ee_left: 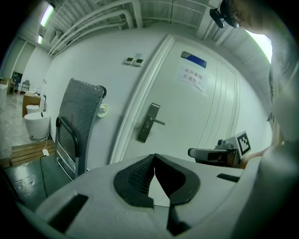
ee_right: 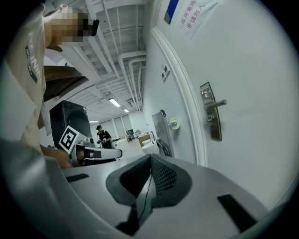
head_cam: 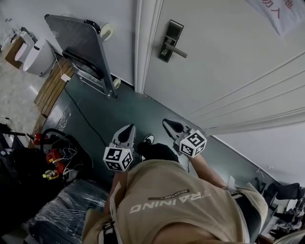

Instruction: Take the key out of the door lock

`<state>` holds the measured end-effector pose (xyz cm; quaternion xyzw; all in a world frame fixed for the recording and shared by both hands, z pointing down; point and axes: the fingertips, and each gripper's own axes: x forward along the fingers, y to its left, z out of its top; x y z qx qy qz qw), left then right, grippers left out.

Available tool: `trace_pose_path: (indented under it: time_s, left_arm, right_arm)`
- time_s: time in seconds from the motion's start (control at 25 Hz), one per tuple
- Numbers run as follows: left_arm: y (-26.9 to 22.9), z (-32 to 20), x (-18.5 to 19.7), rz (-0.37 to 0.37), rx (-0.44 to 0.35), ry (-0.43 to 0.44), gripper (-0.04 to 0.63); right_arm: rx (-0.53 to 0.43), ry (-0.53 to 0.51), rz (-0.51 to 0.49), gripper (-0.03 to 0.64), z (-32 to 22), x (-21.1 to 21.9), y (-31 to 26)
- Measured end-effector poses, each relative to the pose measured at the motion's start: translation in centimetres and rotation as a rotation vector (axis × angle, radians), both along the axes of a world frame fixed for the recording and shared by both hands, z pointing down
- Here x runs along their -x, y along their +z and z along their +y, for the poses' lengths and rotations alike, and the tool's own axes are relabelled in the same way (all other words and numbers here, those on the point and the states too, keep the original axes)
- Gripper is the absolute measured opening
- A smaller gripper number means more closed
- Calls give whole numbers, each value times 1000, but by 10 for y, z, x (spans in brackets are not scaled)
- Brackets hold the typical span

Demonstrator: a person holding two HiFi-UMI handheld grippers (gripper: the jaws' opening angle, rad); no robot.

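The white door point(head_cam: 224, 57) carries a dark lock plate with a lever handle point(head_cam: 170, 42), also seen in the left gripper view point(ee_left: 148, 122) and the right gripper view point(ee_right: 211, 112). No key can be made out on the lock at this distance. Both grippers hang low over the dark floor, well short of the door. My left gripper point(head_cam: 129, 127) is shut and empty, its jaws point(ee_left: 154, 157) touching at the tips. My right gripper point(head_cam: 166, 122) is likewise shut on nothing point(ee_right: 150, 158). Each gripper shows in the other's view, the right one point(ee_left: 208, 153) and the left one point(ee_right: 100, 154).
A grey folded panel on wheels point(head_cam: 81, 47) leans on the wall left of the door frame. White fixtures point(head_cam: 37, 58) and a wooden pallet point(head_cam: 52, 86) stand further left. Cables and red gear point(head_cam: 55, 159) lie at the lower left. A paper sign point(head_cam: 279, 12) hangs on the door.
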<state>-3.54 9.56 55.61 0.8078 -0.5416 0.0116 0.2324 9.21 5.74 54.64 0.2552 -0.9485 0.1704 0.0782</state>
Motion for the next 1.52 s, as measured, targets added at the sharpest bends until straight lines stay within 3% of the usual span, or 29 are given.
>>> trace_pose_path:
  time_s: [0.16, 0.32, 0.52, 0.8, 0.92, 1.08, 1.2, 1.36, 1.52]
  left_arm:
    - [-3, -51, 3, -25, 14, 46, 9]
    - [-30, -98, -1, -54, -28, 104, 9]
    - [-31, -146, 8, -75, -15, 118, 9]
    - [-22, -184, -13, -58, 14, 174, 9]
    - [-24, -189, -19, -85, 2, 206, 9]
    - [-30, -203, -26, -67, -9, 234, 9]
    - [-33, -209, -39, -57, -26, 292, 9]
    - [-14, -225, -48, -53, 11, 383, 9]
    - [-23, -236, -56, -66, -43, 520, 9]
  right_arm:
    - [24, 26, -46, 14, -52, 15, 0]
    - [48, 18, -69, 14, -86, 31, -2]
    - [54, 10, -93, 14, -125, 48, -2]
    - [90, 32, -60, 14, -165, 35, 16]
    - [77, 56, -69, 14, -171, 33, 5]
    - [45, 85, -56, 14, -174, 24, -5]
    - [56, 144, -29, 14, -175, 4, 7]
    - [76, 247, -6, 14, -182, -13, 24]
    - [46, 333, 21, 14, -179, -9, 17]
